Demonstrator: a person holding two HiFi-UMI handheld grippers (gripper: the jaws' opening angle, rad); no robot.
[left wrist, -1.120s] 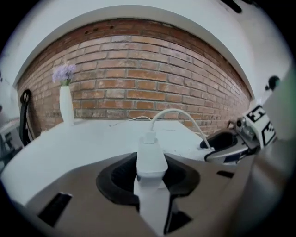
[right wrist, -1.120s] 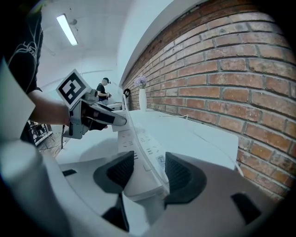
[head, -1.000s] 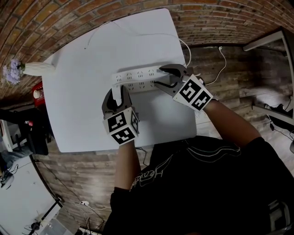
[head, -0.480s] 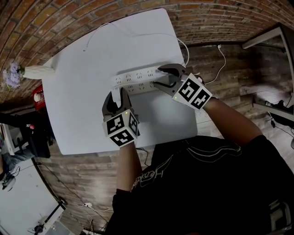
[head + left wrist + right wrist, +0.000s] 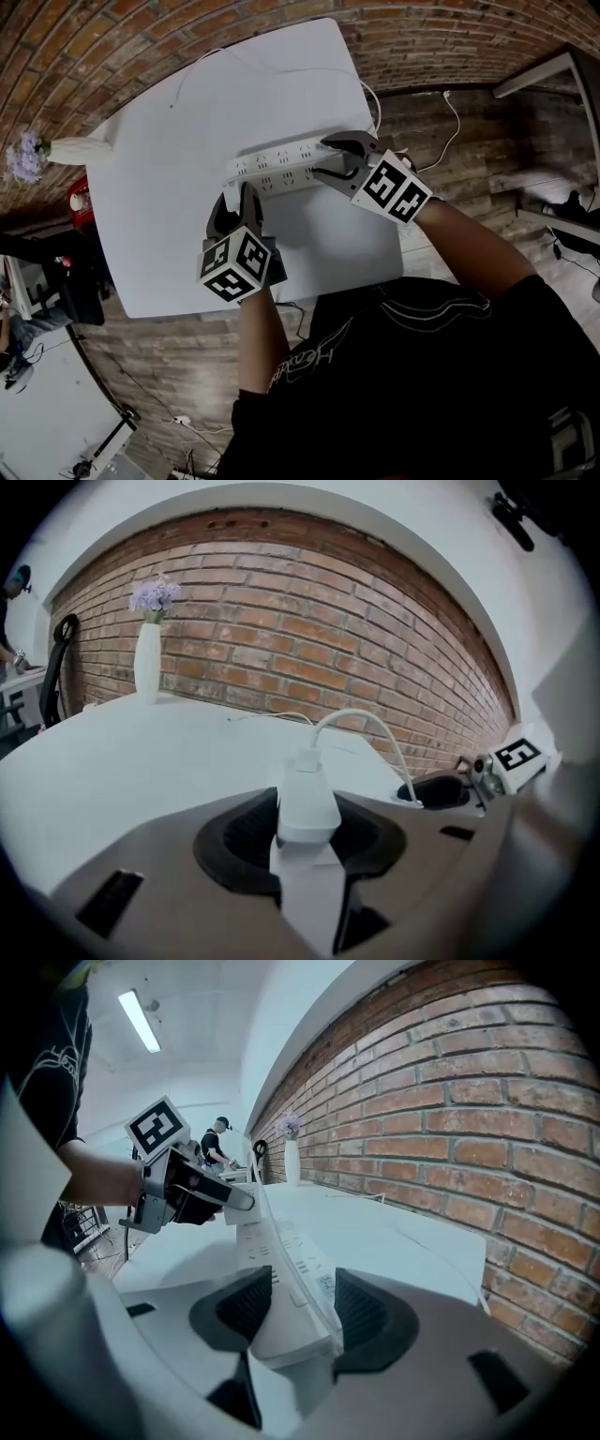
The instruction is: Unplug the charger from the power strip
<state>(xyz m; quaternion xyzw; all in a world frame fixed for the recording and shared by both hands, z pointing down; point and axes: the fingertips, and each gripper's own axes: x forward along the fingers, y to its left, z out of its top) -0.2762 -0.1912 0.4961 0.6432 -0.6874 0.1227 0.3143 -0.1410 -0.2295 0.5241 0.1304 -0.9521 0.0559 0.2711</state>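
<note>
Presently the pulling step is judged to be in hand. The left gripper (image 5: 240, 193) is clamped on the charger (image 5: 305, 799). Its white body is pinched between the dark pads (image 5: 239, 841), and its cable (image 5: 361, 719) rises from the far end and curves off to the right. The right gripper (image 5: 336, 157) is closed on the right end of the power strip (image 5: 286, 161), which is gripped across its width and seems tilted up from the table (image 5: 169, 187).

For a clean release, the strip should be held fixed by the right gripper while the charger is drawn straight out along the line of its prongs — no twisting or levering, lest the prongs bind or the strip be dragged along. The grip should be kept firm, since the smooth sides could slip between the pads.

The charger is seen at the left end of the strip, touching its near edge — whether the prongs are seated in the socket cannot be told from any view. It lies squarely between the left fingers, its far end reaching just past the pads.
</note>
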